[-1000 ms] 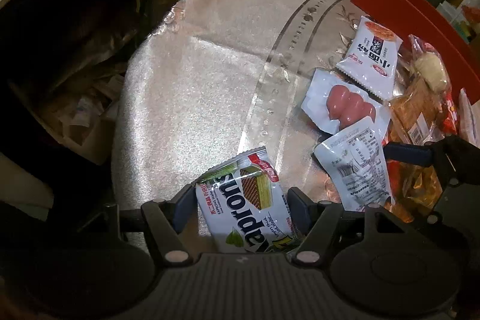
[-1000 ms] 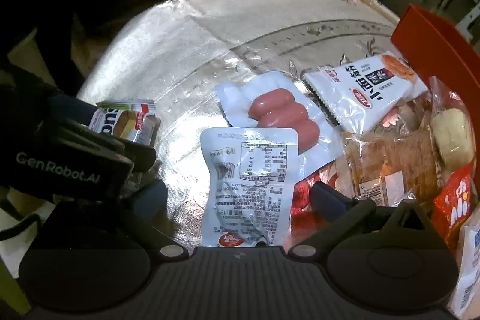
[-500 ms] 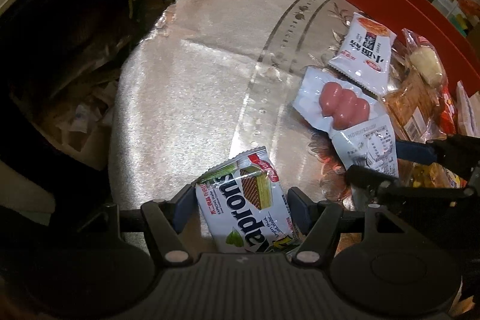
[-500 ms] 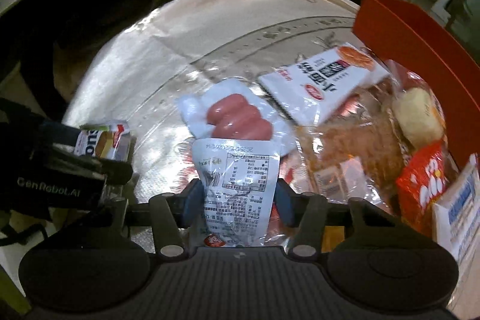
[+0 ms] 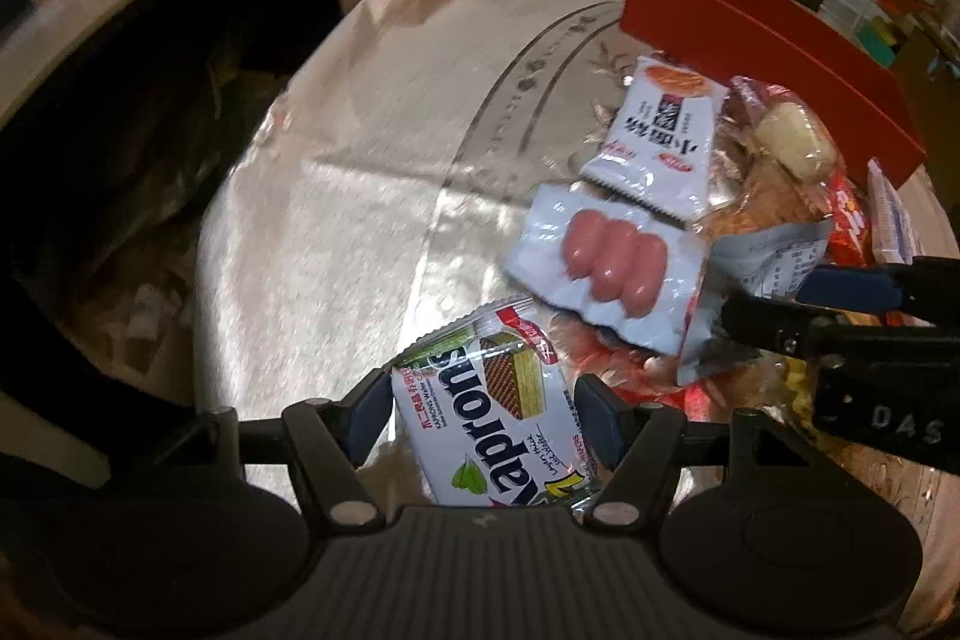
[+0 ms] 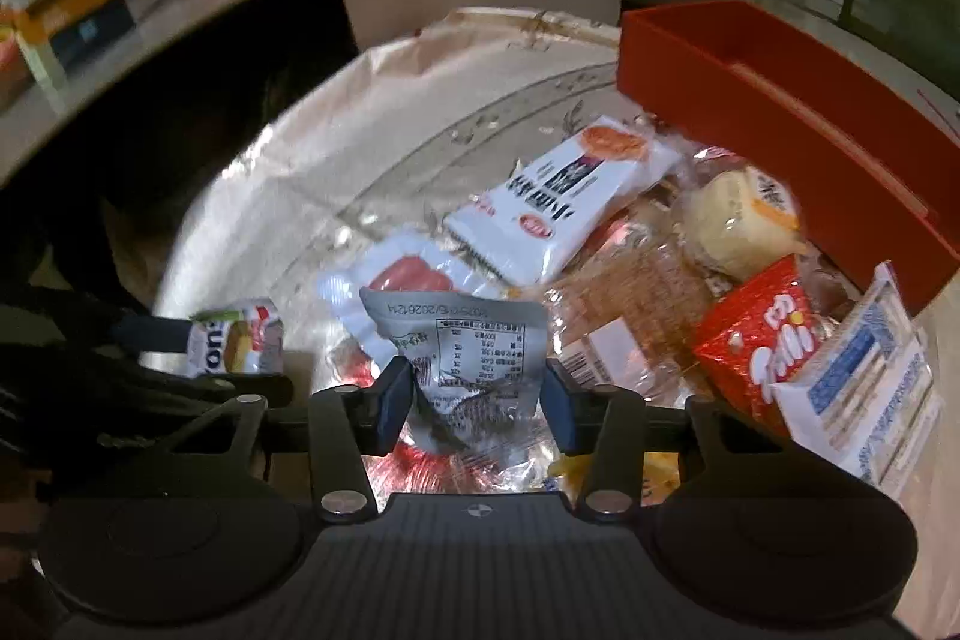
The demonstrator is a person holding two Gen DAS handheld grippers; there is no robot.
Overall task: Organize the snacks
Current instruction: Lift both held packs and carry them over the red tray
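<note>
Above the table (image 5: 360,196), both down-tilted tools grip packets: left tool (image 5: 480,415) wafers (image 5: 498,430), right tool (image 6: 474,403) pouch (image 6: 468,340).

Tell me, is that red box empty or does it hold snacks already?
Cannot tell fully. The red box shows bare inner wall; its floor is hidden. The snacks lie outside it.

Dim, fisheye-warped views; glare on the shiny tablecloth (image 5: 336,232), dark blurred edges.
</note>
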